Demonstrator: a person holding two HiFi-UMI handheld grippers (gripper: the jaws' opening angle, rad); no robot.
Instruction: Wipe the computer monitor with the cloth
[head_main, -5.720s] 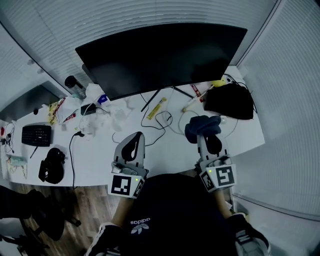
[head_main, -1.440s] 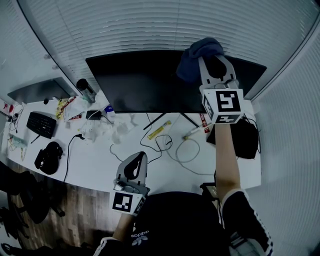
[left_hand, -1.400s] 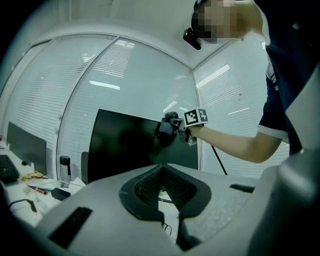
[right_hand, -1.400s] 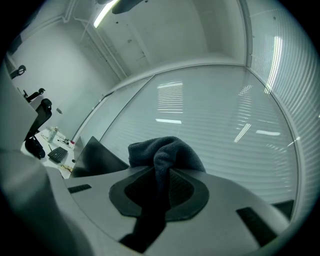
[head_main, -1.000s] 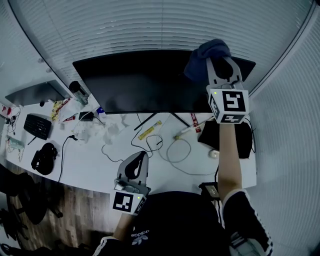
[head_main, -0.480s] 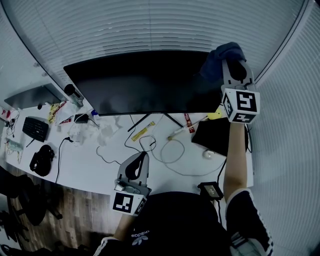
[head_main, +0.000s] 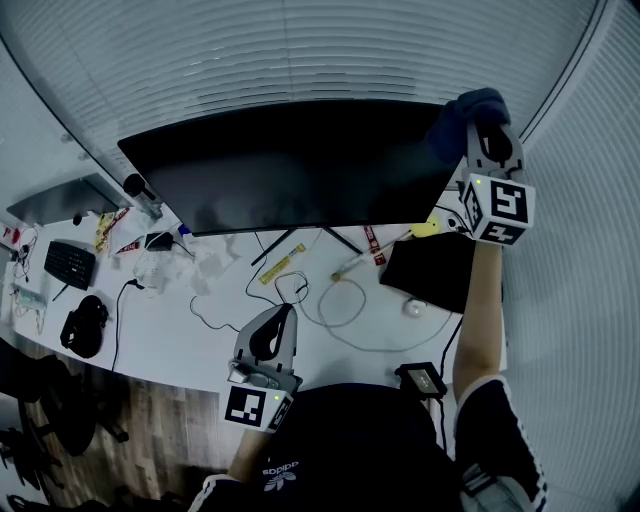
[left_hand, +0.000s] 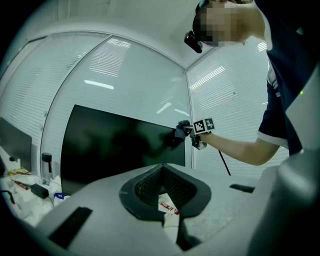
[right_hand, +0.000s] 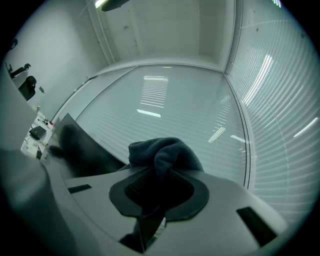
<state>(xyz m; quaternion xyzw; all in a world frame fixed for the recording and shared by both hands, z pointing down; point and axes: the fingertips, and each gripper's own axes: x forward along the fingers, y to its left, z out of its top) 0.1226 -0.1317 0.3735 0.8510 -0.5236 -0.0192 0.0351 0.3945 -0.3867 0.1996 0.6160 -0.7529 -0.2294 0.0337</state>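
Note:
A wide black monitor stands at the back of the white desk. My right gripper is raised at the monitor's top right corner, shut on a dark blue cloth that bunches against the screen edge. The right gripper view shows the cloth bulging out of the closed jaws, with the screen's dark edge to the left. My left gripper hangs low over the desk's near edge, shut and empty. From the left gripper view I see the monitor and the cloth at its corner.
Under the monitor lie a white cable loop, a yellow packet, a red tube and a black bag. At the left are crumpled papers, a keyboard and a black headset. White blinds stand behind.
My right gripper has carried the cloth rightward along the monitor's top edge, from its upper middle to the top right corner. The left gripper has stayed put.

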